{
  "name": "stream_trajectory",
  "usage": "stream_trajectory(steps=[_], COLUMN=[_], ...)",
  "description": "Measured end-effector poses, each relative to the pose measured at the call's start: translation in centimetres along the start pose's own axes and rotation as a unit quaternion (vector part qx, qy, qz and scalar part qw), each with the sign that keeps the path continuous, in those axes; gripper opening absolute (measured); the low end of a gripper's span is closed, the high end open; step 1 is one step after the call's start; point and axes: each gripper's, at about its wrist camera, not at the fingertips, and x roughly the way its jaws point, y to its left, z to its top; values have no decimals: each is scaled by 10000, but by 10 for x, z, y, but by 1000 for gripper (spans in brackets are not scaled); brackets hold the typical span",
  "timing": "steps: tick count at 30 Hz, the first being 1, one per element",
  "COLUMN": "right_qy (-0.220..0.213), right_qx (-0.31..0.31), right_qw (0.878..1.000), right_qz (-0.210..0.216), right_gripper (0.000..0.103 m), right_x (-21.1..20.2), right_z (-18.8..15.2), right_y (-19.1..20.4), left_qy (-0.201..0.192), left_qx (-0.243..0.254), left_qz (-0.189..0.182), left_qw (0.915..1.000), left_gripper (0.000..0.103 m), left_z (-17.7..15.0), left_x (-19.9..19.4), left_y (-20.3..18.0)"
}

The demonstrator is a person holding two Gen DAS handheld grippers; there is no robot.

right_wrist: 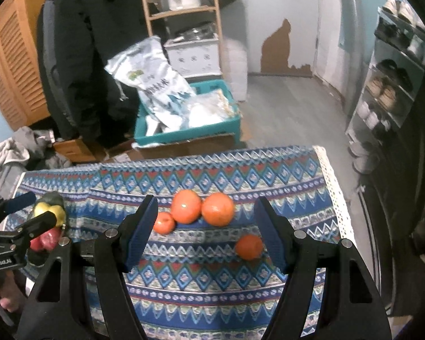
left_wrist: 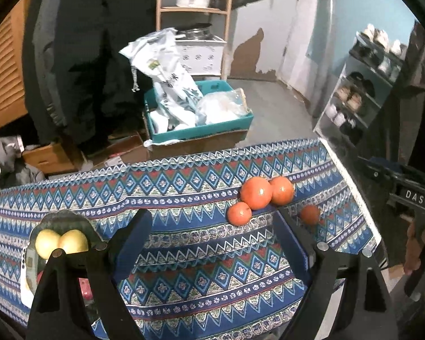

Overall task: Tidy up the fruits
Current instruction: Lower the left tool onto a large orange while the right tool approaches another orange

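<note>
Each gripper is black, with two angular arms pierced by triangular cut-outs and joined by round silver pivot pins; the left gripper (left_wrist: 212,240) and the right gripper (right_wrist: 206,231) both carry dark blue ribbed pads on the inner faces of their jaws. At the right edge of the left wrist view the other tool's black body bears a small label reading "DAS", above a hand (left_wrist: 422,243) on its grip. At the lower left of the right wrist view a white marking reads roughly "GenRobot.AI".
</note>
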Motion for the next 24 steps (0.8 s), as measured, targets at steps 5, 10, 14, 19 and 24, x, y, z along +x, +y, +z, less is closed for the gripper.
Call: stream_trajectory(steps=[5,10,14,19,24], right_qy=[322,741,1161,1590,1829], right_qx=[117,301,387,457,442], right_qw=[9993,9964,9915,9855,9816], right_qz=[-158,-292,-434,-364,-340], right_gripper=[71,71,71,71,71], right_x=[28,65,101,133,151], right_z=[-8,-19,-33,-53,-63], right_y=[-19,-37,-54,-66,-72], left_qy=[205,417,600,782,1013], left_qx=[316,534,445,459,447], left_qz=[153,152,71,48,-26], left_qw=[9992,9976,9972,9959,9938], left_gripper=[88,88,88,88,88], left_z=[-3,-2,0,-3,-9], left_x=[28,63,90,117,138], left_y=[-15,-26,-27,-27,-28])
